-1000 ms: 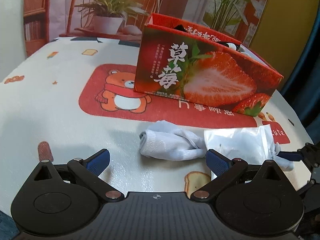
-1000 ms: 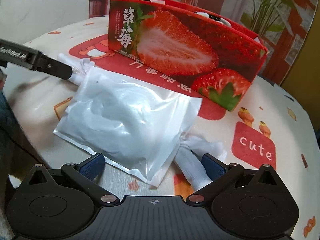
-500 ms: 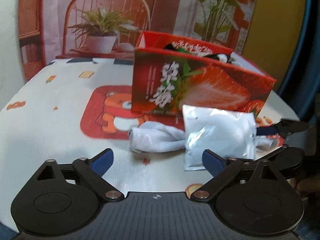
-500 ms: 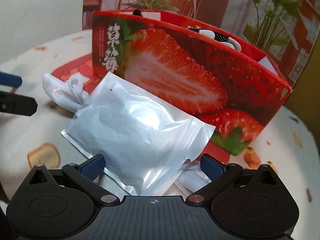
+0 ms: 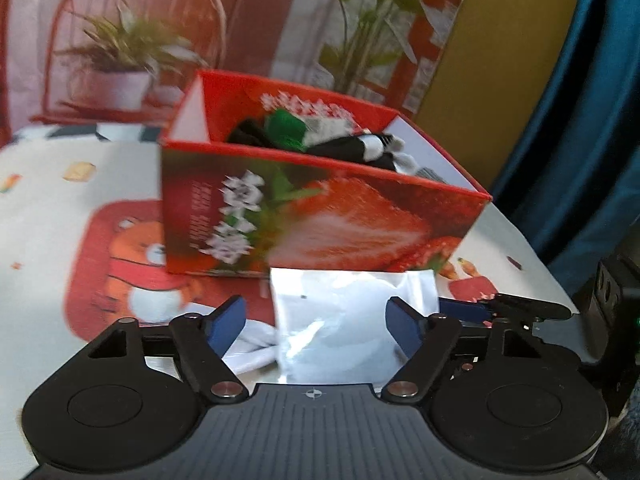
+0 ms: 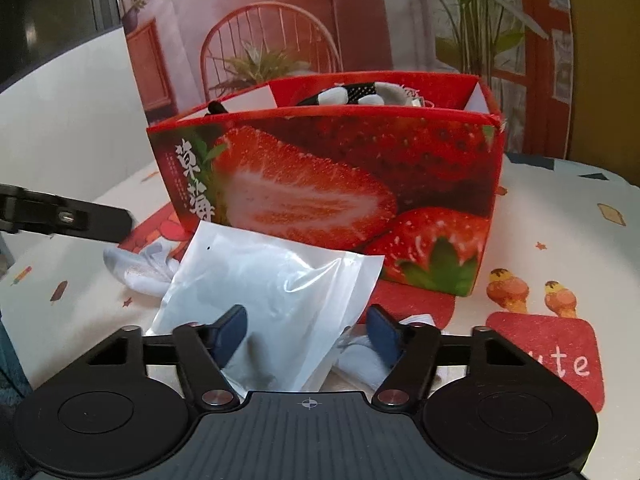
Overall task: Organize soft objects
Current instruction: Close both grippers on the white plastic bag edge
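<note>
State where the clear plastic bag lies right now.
In both wrist views the plastic bag lies on the tablecloth, in front of the strawberry box, atop the white cloth.

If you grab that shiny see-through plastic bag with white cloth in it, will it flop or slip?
The shiny see-through plastic bag will probably flop and crumple: it already creases and bulges. Its glossy film looks slippery, so it might slide between pads. It is likely light, since only soft white cloth seems to be inside.

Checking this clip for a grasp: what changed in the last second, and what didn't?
Both grippers closed in around the plastic pouch: left gripper and right gripper jaws are closing, with the pouch between them and now tipped up off the table. The strawberry box and white socks stayed put.
</note>
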Demonstrator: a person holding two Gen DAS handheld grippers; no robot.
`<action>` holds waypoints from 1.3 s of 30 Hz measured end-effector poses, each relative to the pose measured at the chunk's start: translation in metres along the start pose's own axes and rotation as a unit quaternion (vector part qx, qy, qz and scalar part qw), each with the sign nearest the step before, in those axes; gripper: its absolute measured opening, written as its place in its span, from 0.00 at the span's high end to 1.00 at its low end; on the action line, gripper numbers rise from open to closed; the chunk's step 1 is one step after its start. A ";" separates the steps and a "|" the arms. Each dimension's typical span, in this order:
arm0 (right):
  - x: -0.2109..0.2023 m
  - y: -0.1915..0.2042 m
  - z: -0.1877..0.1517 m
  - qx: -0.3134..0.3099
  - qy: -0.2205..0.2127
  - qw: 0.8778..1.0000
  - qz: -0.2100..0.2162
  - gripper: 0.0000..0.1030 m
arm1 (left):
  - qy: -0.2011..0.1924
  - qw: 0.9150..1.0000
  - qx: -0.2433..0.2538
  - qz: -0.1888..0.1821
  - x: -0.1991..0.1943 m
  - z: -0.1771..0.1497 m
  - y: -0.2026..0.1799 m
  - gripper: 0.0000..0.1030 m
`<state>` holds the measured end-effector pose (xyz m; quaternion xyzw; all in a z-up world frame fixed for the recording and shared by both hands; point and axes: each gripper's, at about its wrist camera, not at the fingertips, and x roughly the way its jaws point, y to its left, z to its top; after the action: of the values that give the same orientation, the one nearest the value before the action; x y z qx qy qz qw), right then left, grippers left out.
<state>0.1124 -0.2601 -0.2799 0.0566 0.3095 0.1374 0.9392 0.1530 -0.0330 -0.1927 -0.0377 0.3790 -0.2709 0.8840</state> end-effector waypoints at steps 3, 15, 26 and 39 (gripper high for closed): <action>-0.004 -0.001 -0.002 0.008 -0.009 1.000 0.005 0.42 | 0.019 1.000 -0.011 -0.013 0.014 -0.005 -0.001 0.26; 0.011 -0.002 -0.013 0.017 0.006 1.000 0.019 0.39 | 0.061 0.998 -0.027 -0.019 0.054 -0.006 0.014 0.26; 0.015 0.002 -0.015 -0.002 0.006 1.000 0.022 0.32 | 0.070 0.995 -0.050 -0.048 0.050 -0.033 0.011 0.24; 0.007 0.008 -0.009 -0.011 0.001 1.000 0.028 0.47 | 0.047 0.995 -0.034 -0.077 0.043 -0.022 0.004 0.34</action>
<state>0.1106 -0.2504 -0.2893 0.0544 0.3071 0.1670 0.9353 0.1643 -0.0482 -0.2371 -0.0843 0.4251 -0.3266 0.8399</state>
